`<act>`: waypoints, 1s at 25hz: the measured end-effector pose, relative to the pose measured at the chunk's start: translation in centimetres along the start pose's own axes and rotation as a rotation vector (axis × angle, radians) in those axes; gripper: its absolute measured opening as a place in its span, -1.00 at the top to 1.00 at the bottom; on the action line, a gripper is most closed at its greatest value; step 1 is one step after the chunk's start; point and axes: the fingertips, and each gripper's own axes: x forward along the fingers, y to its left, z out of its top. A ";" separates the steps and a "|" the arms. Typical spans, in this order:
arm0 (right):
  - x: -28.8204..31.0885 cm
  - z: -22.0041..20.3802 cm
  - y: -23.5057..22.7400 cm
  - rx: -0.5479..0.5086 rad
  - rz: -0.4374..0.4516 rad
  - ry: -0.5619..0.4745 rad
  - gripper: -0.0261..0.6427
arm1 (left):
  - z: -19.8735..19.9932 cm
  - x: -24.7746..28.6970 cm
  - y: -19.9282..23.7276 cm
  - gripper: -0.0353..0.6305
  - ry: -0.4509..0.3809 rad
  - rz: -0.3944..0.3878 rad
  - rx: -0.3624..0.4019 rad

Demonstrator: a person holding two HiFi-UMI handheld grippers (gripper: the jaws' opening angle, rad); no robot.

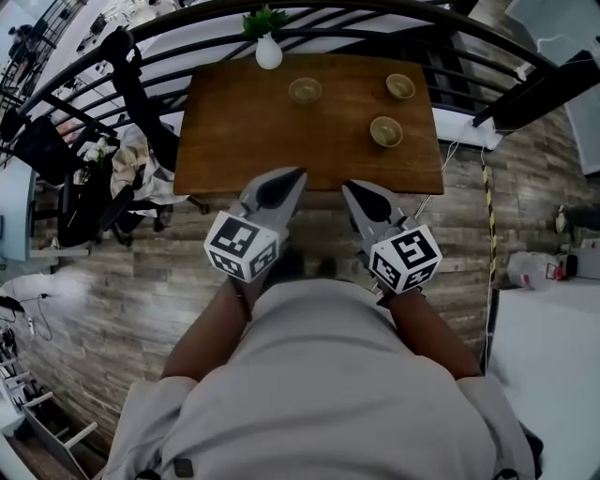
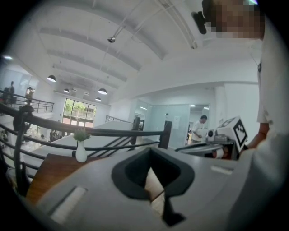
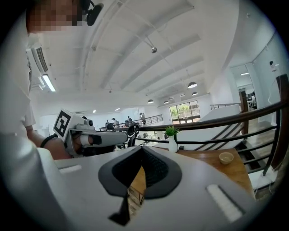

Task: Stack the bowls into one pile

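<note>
Three small tan bowls stand apart on the brown wooden table: one at the far middle, one at the far right, one nearer on the right. My left gripper and right gripper are side by side at the table's near edge, both shut and holding nothing, well short of the bowls. In the right gripper view, one bowl shows on the table beyond the closed right gripper. The left gripper view shows its own closed left gripper and no bowl.
A white vase with a green plant stands at the table's far edge, against a dark curved railing. Chairs draped with clothes crowd the left side. A white counter lies to the right. Wood plank floor surrounds the table.
</note>
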 end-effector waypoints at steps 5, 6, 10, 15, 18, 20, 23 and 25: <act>1.7 0.1 -1.4 -0.011 -0.013 0.016 0.90 | 0.0 1.8 1.9 0.88 -0.001 -0.022 -0.010; 2.2 0.1 -1.7 -0.009 -0.016 0.020 0.90 | 0.0 2.2 2.3 0.88 0.000 -0.029 -0.015; 5.2 0.2 -2.3 -0.005 -0.016 0.035 0.90 | 0.0 3.2 4.6 0.88 0.007 -0.056 -0.023; 10.3 1.7 -3.3 -0.011 -0.039 0.030 0.90 | 1.1 4.1 9.8 0.88 -0.006 -0.080 -0.042; 14.4 3.2 -3.2 -0.012 -0.050 0.025 0.90 | 2.4 4.4 13.2 0.88 -0.004 -0.110 -0.033; 16.9 4.2 -3.0 -0.015 -0.056 0.021 0.90 | 3.2 4.7 15.2 0.88 0.004 -0.136 -0.017; 20.1 5.5 -3.0 -0.007 -0.072 0.010 0.90 | 4.0 4.9 17.7 0.88 0.017 -0.176 -0.005; 22.0 5.8 -2.8 -0.002 -0.085 0.009 0.90 | 4.0 4.7 19.3 0.88 0.027 -0.190 -0.004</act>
